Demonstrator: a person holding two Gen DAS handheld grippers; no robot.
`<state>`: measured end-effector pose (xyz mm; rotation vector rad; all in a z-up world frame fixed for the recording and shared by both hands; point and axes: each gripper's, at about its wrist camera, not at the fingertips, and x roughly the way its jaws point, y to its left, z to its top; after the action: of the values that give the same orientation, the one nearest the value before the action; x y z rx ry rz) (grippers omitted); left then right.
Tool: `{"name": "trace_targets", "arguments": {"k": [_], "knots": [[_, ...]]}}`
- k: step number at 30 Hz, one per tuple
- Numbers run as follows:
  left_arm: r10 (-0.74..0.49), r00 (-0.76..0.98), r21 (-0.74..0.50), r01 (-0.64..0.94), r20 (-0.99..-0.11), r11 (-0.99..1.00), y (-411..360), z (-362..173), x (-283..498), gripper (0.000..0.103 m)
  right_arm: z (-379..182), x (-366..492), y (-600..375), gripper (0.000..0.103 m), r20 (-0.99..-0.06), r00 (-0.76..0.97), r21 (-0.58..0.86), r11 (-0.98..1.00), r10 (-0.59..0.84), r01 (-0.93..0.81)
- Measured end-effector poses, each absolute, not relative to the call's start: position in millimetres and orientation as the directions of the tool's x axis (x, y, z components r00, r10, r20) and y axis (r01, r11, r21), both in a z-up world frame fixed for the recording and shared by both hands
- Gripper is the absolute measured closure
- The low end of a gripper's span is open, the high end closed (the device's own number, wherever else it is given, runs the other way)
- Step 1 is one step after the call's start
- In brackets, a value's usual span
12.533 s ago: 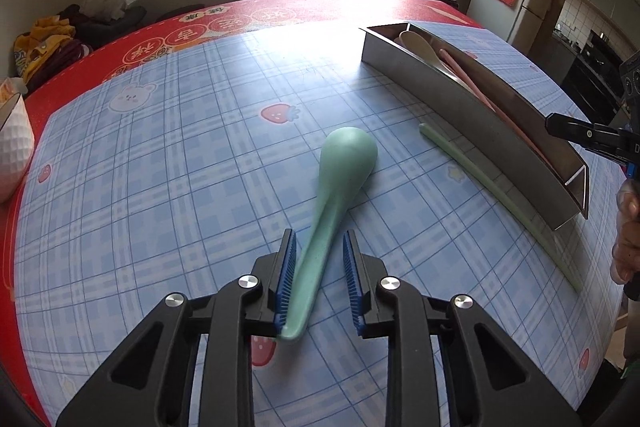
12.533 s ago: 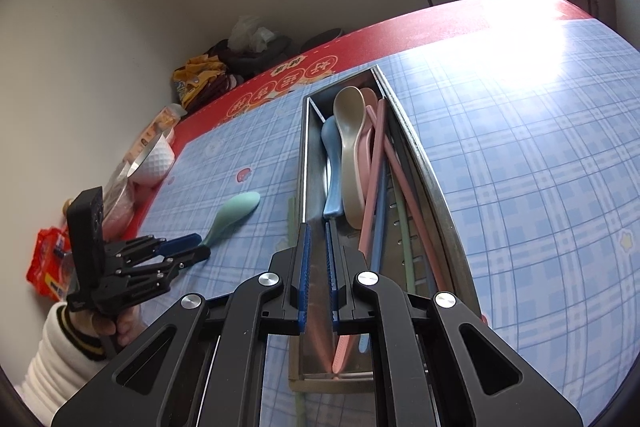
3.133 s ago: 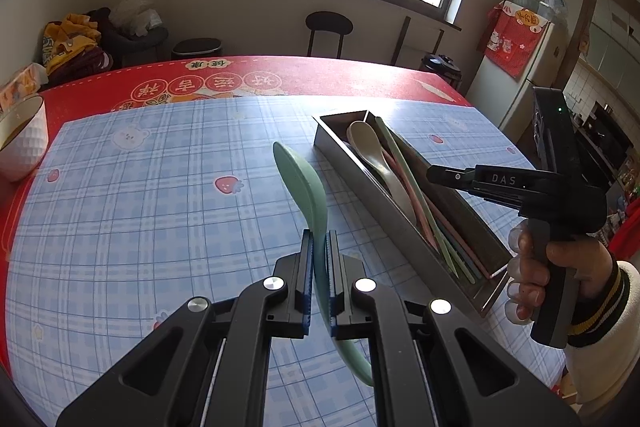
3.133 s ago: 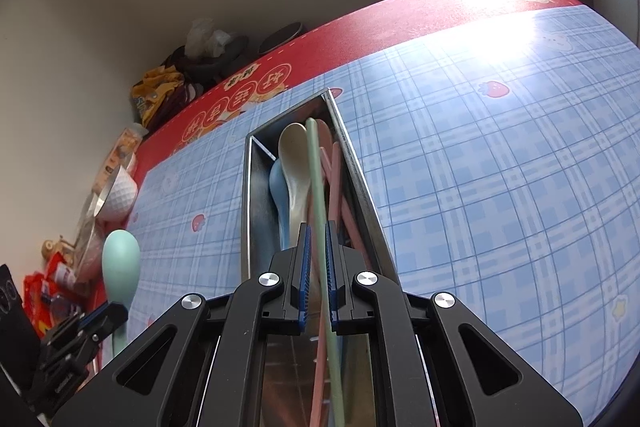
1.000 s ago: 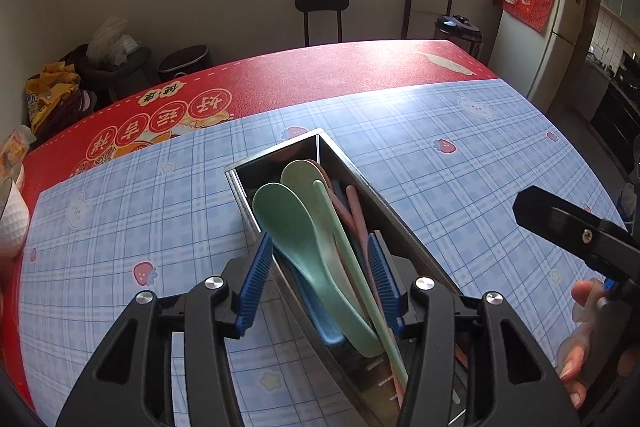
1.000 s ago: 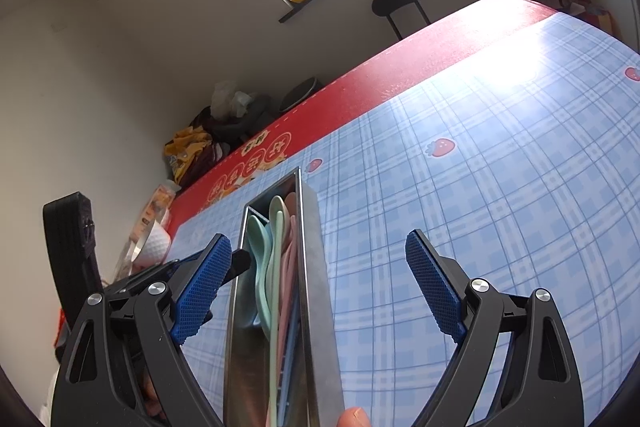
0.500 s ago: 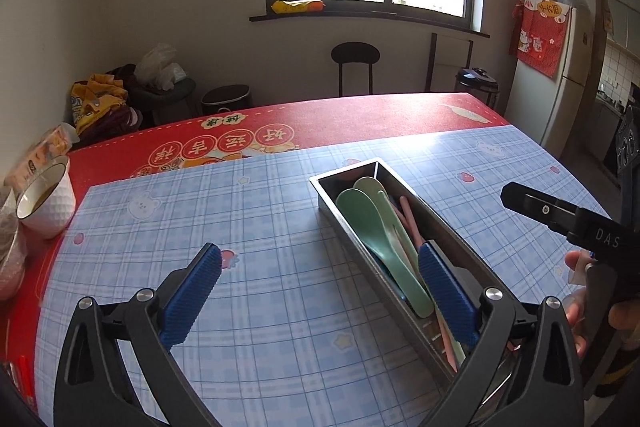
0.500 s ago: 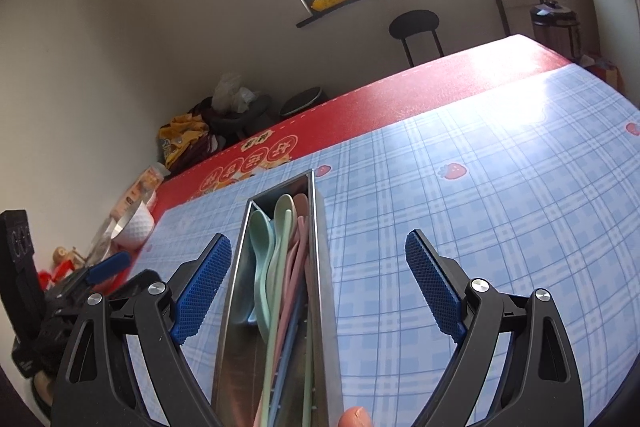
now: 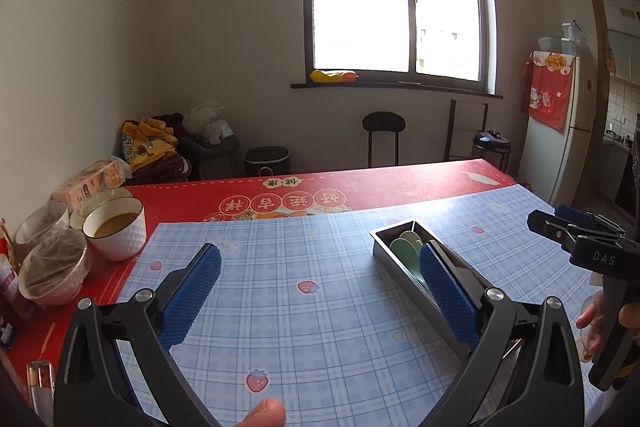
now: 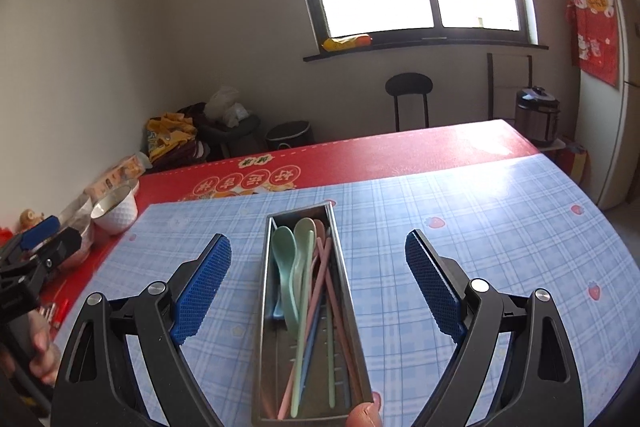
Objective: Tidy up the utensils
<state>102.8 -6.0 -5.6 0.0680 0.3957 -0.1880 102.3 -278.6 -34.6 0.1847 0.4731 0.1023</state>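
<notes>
Right wrist view: the right gripper [image 10: 318, 279] is spread wide and empty, the metal tray [image 10: 264, 291] of utensils [image 10: 308, 279] between its jaws. The left gripper [image 9: 320, 283], just opened, is likewise empty. Sorting appears complete; withdrawal is judged next.

The left gripper [image 9: 318, 267] hung with its blue pads [image 9: 196, 291] spread wide; its jaws had just been opening, with nothing between them. A fingertip [image 9: 262, 413] showed below it. The right gripper [image 10: 318, 267] was likewise spread wide and empty, a fingertip [image 10: 362, 415] at its base. Each gripper appeared at the edge of the other's view, gripped by a hand [image 9: 600, 319].
</notes>
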Motion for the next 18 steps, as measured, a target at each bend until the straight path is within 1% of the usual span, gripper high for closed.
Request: {"name": "trace_targets", "arguments": {"k": [7, 12, 18], "knots": [[-0.122, 0.951, 0.031, 0.136, -0.284, 0.990, 23, 23, 56, 0.006, 5, 47, -254, 0.017, -0.339, 0.936, 0.138, 0.989, 0.095, -0.050], [-0.105, 0.959, 0.021, 0.114, -0.264, 0.993, 37, 29, 40, 0.006, 17, 27, -240, 0.016, -0.309, 0.947, 0.116, 0.992, 0.088, -0.054], [-0.093, 0.961, 0.009, 0.099, -0.261, 0.995, 48, 28, 31, 0.006, 22, 18, -228, 0.016, -0.298, 0.951, 0.097, 0.994, 0.081, -0.054]]}}
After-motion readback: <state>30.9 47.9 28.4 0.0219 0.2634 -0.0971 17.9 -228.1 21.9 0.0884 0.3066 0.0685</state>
